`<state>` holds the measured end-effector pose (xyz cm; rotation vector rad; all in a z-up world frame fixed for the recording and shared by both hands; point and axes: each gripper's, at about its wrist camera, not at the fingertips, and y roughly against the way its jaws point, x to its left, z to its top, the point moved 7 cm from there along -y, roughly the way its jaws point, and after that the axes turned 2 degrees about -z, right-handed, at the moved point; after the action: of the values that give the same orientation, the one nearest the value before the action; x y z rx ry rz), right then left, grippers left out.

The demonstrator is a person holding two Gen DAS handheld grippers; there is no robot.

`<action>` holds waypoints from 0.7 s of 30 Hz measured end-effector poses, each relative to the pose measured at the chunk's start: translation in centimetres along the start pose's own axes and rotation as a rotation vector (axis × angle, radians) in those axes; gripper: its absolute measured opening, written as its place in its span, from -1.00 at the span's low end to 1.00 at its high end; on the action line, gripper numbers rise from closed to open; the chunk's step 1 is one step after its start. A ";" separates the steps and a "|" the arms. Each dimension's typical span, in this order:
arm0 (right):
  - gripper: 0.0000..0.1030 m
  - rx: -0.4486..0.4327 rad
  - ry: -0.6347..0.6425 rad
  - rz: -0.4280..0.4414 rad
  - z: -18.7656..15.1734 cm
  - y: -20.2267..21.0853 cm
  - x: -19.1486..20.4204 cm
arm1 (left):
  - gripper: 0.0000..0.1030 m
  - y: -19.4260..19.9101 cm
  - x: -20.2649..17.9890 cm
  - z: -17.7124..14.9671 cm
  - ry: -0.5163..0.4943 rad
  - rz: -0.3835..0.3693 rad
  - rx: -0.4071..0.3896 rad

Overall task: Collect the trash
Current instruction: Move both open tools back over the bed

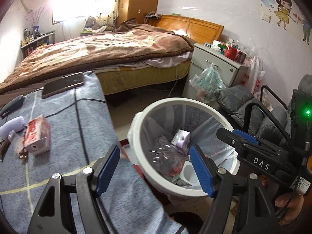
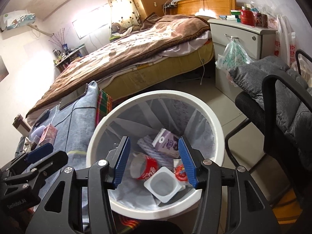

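Two claws hang over a white trash bin (image 2: 204, 117) lined with a thin bag, and both stand apart with nothing between their blue pads. The right claw (image 2: 154, 161) points down into the mouth of the bin; below it lie a purple milk carton (image 2: 165, 144), a crushed red-labelled bottle (image 2: 144, 167), an empty white yogurt cup (image 2: 162, 187) and a small red wrapper (image 2: 180, 173), all loose at the bottom and clear of the pads. The left claw (image 1: 155, 170) sits at the near-left side of the bin, its right finger over the rim, its left finger over the blue checked cloth of the tabletop (image 1: 78, 117). A pink carton (image 1: 37, 136) lies on its side on that tabletop, well off to the left of the left claw, beside some small scraps (image 1: 20, 152). A phone (image 1: 63, 84) rests at the far end of the cloth. Behind stand a bed (image 1: 97, 52) with a brown blanket and a grey nightstand (image 1: 212, 66).
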<state>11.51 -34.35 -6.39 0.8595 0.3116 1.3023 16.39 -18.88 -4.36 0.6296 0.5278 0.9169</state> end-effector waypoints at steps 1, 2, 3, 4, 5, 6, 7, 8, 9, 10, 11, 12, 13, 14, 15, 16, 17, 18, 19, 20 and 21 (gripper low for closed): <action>0.04 -0.002 0.002 0.001 0.0 0.0 0.2 | 0.47 0.3 0.3 0.0 0.000 0.010 -0.007; 0.04 -0.004 0.005 0.008 0.0 0.1 0.6 | 0.47 0.6 0.7 0.0 0.002 0.017 -0.013; 0.04 -0.007 0.008 0.012 0.0 0.2 0.8 | 0.47 0.9 1.1 0.0 0.010 0.019 -0.017; 0.04 -0.010 0.013 0.012 0.0 0.2 1.1 | 0.47 1.1 1.4 -0.1 0.017 0.017 -0.019; 0.04 -0.012 0.017 0.012 0.0 0.3 1.4 | 0.47 1.4 1.9 -0.1 0.026 0.017 -0.022; 0.04 -0.014 0.021 0.016 0.0 0.3 1.7 | 0.47 1.6 2.1 -0.2 0.030 0.024 -0.025; 0.04 -0.015 0.022 0.018 -0.1 0.4 1.9 | 0.47 1.9 2.5 -0.2 0.030 0.035 -0.031; 0.04 -0.016 0.026 0.022 -0.1 0.4 2.2 | 0.47 2.1 2.9 -0.2 0.032 0.043 -0.034; 0.04 -0.019 0.032 0.026 -0.1 0.5 2.6 | 0.47 2.3 3.2 -0.3 0.038 0.046 -0.037; 0.04 -0.020 0.038 0.027 -0.1 0.6 3.0 | 0.47 2.6 3.6 -0.3 0.044 0.046 -0.041; 0.04 -0.022 0.043 0.029 -0.2 0.6 3.3 | 0.47 2.9 4.0 -0.4 0.049 0.051 -0.046; 0.04 -0.025 0.047 0.034 -0.1 0.7 3.6 | 0.47 3.2 4.4 -0.4 0.055 0.057 -0.051; 0.04 -0.028 0.052 0.039 -0.1 0.8 4.0 | 0.47 3.5 4.8 -0.5 0.063 0.060 -0.055; 0.04 -0.030 0.057 0.043 -0.1 0.9 4.4 | 0.47 3.7 5.2 -0.6 0.068 0.062 -0.059; 0.04 -0.033 0.060 0.046 -0.1 1.0 4.8 | 0.47 4.0 5.5 -0.7 0.074 0.067 -0.062; 0.04 -0.038 0.067 0.052 -0.1 1.1 5.2 | 0.47 4.3 6.0 -0.8 0.078 0.080 -0.066; 0.04 -0.041 0.078 0.062 -0.1 1.1 5.8 | 0.47 4.7 6.6 -0.9 0.080 0.095 -0.072; 0.04 -0.044 0.085 0.070 -0.1 1.2 6.3 | 0.47 5.0 7.1 -1.0 0.085 0.105 -0.077; 0.04 -0.046 0.089 0.075 -0.2 1.2 6.7 | 0.47 5.3 7.7 -1.1 0.095 0.112 -0.080; 0.04 -0.050 0.098 0.084 -0.2 1.2 7.3 | 0.47 5.6 8.2 -1.2 0.105 0.116 -0.083; 0.04 -0.052 0.102 0.089 -0.2 1.2 7.8 | 0.47 5.9 8.8 -1.3 0.115 0.122 -0.087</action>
<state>12.71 -27.00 -3.72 0.7716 0.3215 1.4347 16.75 -8.38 -2.48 0.5370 0.5534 1.0904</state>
